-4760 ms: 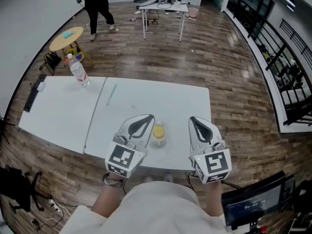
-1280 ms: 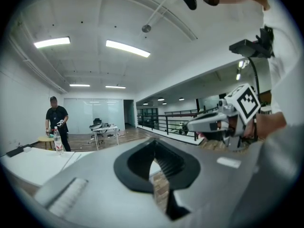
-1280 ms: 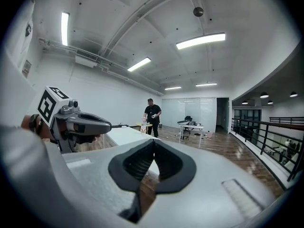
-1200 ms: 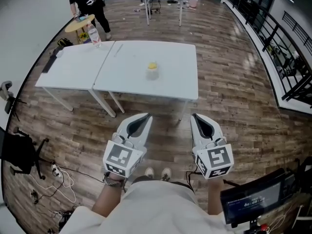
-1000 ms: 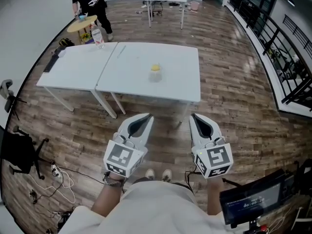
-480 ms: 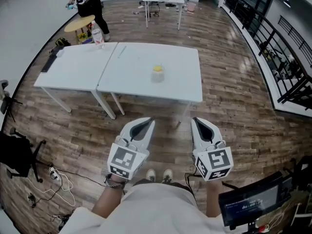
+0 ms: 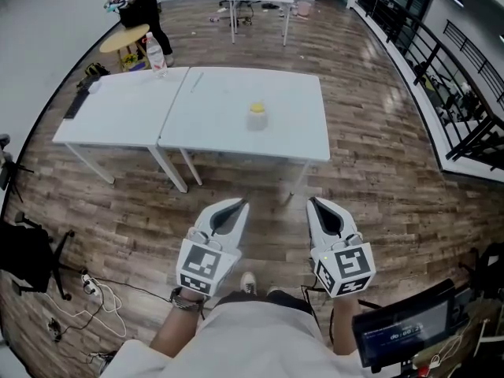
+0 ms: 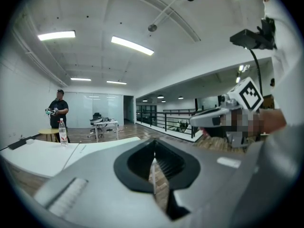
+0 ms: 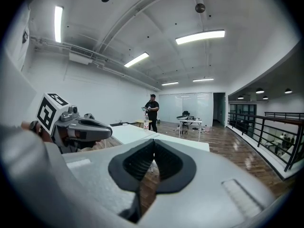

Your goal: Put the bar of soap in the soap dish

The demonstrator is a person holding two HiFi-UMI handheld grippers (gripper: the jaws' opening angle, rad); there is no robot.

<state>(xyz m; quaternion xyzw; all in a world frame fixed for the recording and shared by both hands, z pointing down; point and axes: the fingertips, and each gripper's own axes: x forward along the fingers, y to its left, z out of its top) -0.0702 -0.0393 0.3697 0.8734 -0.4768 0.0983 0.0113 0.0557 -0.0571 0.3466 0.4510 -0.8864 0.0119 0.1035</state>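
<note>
My left tongs (image 7: 235, 204) are closed and empty, well short of the tabletop (image 7: 213, 120). The yellow soap (image 7: 257, 108) sits mid-tabletop, apparently in its dish (image 7: 257, 122). My right tongs (image 7: 314, 202) are likewise closed and empty. Placement looks done; next I'd just check it's seated.

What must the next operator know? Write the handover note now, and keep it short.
Left gripper: shut, empty, held in front of the body, well short of the table.
Right gripper: shut, empty, beside it.
Things: the yellow bar of soap sits on the clear soap dish, near the middle of the white table, across open floor from both grippers.
Done: the soap looks placed in the dish, though it is small from here.
Left: step closer and confirm that it is seated.
</note>
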